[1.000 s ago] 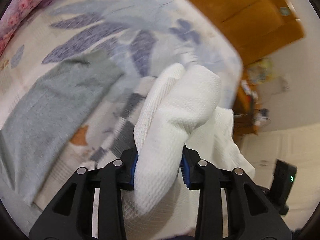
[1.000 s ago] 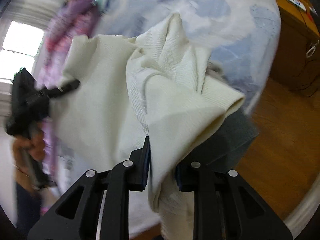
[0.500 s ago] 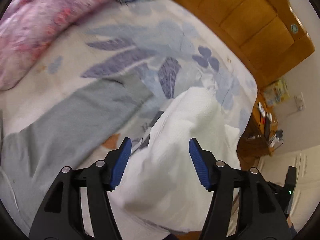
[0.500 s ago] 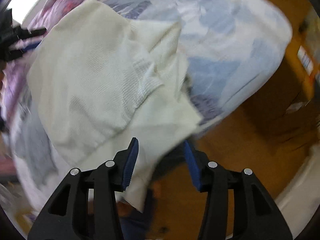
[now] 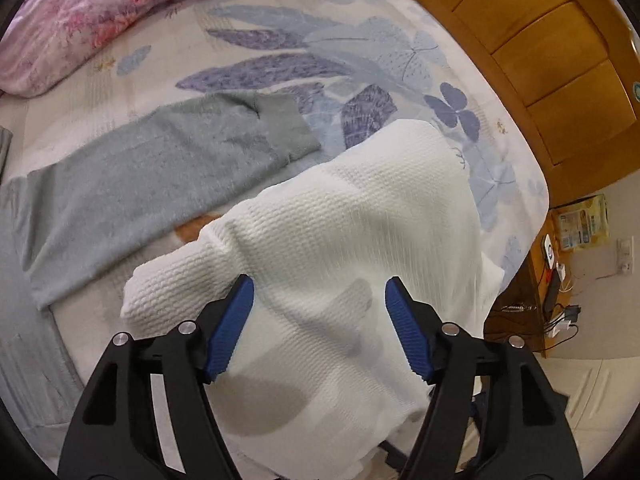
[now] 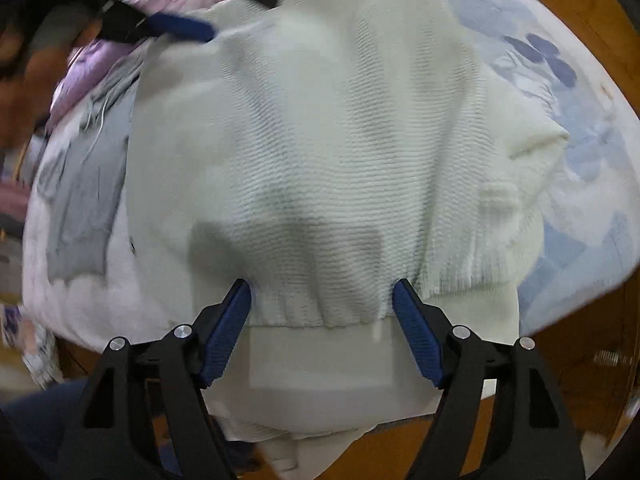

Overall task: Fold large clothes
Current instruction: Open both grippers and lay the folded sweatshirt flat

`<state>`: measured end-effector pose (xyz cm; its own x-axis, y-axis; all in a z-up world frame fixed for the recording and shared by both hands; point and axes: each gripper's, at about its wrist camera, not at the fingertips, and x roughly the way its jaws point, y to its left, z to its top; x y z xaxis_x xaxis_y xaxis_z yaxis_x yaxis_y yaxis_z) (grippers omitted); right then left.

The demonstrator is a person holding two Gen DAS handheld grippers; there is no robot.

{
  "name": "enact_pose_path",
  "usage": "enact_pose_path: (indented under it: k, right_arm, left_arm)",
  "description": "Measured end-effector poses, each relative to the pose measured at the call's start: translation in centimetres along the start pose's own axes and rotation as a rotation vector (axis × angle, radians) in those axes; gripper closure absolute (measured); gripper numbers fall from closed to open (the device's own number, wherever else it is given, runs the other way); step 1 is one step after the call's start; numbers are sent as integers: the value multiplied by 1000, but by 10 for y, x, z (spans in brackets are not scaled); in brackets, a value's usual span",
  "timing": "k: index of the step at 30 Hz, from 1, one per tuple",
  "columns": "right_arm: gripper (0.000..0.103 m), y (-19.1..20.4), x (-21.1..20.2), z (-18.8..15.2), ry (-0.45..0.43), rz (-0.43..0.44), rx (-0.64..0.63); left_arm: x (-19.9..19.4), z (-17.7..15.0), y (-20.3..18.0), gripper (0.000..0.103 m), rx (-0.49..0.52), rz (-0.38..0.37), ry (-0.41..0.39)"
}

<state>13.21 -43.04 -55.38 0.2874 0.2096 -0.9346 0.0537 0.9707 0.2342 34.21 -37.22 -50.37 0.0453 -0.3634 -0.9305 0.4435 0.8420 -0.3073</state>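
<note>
So both sets of fingers are spread wide with nothing pinched between them. The left gripper (image 5: pixel 319 330) has just been opening, and its blue pads (image 5: pixel 230 328) sit apart above the white sweater (image 5: pixel 352 240), with the knit showing in the gap but not pressed by either pad. Same deal with the right gripper (image 6: pixel 322 330): its fingers have just been opening too, and the sweater's ribbed hem (image 6: pixel 320 312) runs across the gap between them without being squeezed.

The sweater itself lies draped over the corner of the bed (image 5: pixel 280 40), part of it hanging off the edge toward the floor. It looks like it was set down there on purpose, so it can be spread out flat before any real fold happens. One sleeve end pokes out to the left in the left wrist view, bunched up a bit, and there's a fold of knit sticking out on the right in the other view. So the guess is they're at the lay-it-out stage, not folding yet.

Beside it, just touching or nearly so, is a grey-green garment (image 5: pixel 152 176) laid flat on the leaf-print sheet, probably waiting its turn. A pink floral pillow (image 5: pixel 100 12) sits at the far side, and a wooden headboard (image 5: pixel 540 60) runs along the bed's right edge.
</note>
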Motion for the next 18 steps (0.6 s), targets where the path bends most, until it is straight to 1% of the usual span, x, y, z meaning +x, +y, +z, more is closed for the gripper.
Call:
enact_pose_path:
  k: [4,7,9,12,15,16,17,18]
  right_arm:
    - [31,-5,3,4,9,33,2]
    - [31,-4,4,8,18,22,-9]
    - [30,-3,6,10,28,12,-6]
    - [31,3,1,15,62,-21,22]
    - [31,14,-9,20,63,-53,40]
    - [31,19,-15,21,58,-63,45]
    - [31,24,-22,23,50,-70,50]
    - [31,31,-31,25,39,-86,58]
  left_arm:
    - [9,4,1,35,-5,15,-6]
    - [13,3,2,35,5,23,-16]
    - [10,3,3,34,13,6,-28]
    - [-6,-4,7,33,13,-41,-58]
    - [-30,-16,8,31,31,-21,-88]
    - [-40,-22,11,28,34,-24,-100]
    - [-48,-27,13,27,37,-26,-110]
    - [-59,-34,17,22,38,-16,-120]
